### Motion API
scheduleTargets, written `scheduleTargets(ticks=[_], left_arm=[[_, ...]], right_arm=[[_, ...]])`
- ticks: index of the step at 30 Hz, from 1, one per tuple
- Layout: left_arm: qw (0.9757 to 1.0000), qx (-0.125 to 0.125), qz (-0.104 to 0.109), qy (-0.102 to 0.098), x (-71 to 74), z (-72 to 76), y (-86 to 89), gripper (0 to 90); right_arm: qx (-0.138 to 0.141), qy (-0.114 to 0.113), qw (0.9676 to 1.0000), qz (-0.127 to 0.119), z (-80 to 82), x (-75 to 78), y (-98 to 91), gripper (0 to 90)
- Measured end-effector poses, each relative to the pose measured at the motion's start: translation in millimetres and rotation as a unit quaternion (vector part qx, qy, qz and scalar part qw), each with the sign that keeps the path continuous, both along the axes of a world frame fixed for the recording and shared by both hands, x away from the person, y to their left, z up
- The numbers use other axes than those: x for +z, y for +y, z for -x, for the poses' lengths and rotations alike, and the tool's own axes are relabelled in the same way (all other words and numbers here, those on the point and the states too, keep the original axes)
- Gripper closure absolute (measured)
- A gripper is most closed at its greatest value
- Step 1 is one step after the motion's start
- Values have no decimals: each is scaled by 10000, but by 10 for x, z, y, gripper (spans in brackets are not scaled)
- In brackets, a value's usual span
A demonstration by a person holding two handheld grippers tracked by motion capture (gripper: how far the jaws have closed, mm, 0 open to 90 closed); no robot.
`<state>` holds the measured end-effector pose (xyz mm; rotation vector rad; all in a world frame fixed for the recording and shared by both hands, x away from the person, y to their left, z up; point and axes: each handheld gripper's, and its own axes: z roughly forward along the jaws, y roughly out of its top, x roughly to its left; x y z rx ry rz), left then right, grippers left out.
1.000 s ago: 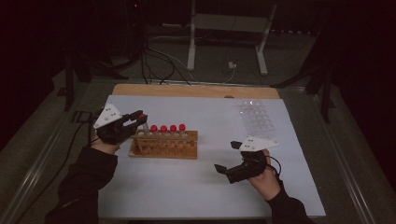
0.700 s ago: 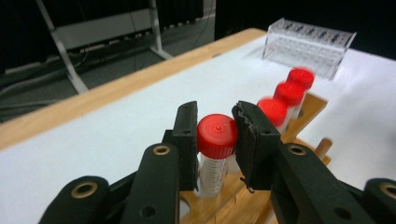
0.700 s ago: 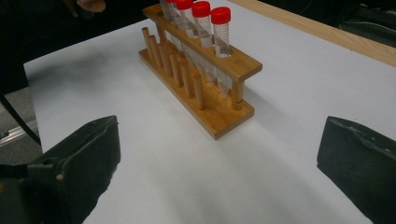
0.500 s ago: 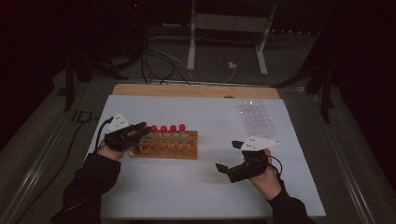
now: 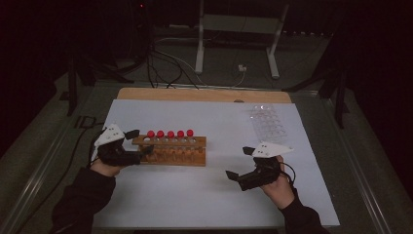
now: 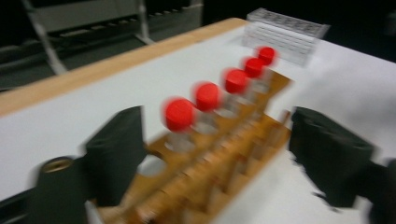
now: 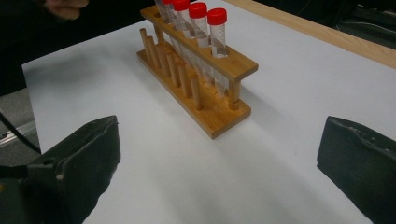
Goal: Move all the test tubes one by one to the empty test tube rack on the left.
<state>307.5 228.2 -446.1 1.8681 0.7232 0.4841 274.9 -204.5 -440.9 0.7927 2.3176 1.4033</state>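
Observation:
A wooden tube rack (image 5: 170, 151) stands on the white table top (image 5: 204, 195), with several red-capped clear tubes (image 5: 170, 134) upright in its back row. My left gripper (image 5: 140, 142) is at the rack's left end. In the left gripper view its jaws have just been opening and now stand wide apart astride that end of the rack (image 6: 219, 168), not pressing on it. An empty hole (image 6: 152, 165) lies nearest, then the first red cap (image 6: 179, 113). My right gripper (image 5: 239, 162) hovers open to the right of the rack (image 7: 196, 79), holding nothing.
A clear plastic tray (image 5: 267, 122) lies at the back right of the white sheet. A wooden strip (image 5: 204, 95) runs along the far edge. A metal stand (image 5: 234, 29) and cables sit on the floor beyond. Bare sheet stretches in front of the rack.
The left gripper has come down and forward from above the rack's left end, and its jaws have gone from shut to wide apart. The right gripper has stayed put.

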Motion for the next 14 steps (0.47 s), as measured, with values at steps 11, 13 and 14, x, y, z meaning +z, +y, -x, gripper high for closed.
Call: scheduleTargets(ticks=[11, 13, 14], left_arm=[[9977, -600, 15, 319, -426, 321, -134, 20], [9969, -677, -43, 410, -508, 347, -164, 20], [9967, -690, -90, 416, -540, 355, -174, 20]], right_arm=[[-17, -35, 10000, -38, -4, -28, 0, 0], [-28, -46, 10000, -55, -4, -36, 1, 0], [-22, -47, 10000, -38, -3, -40, 3, 0]])
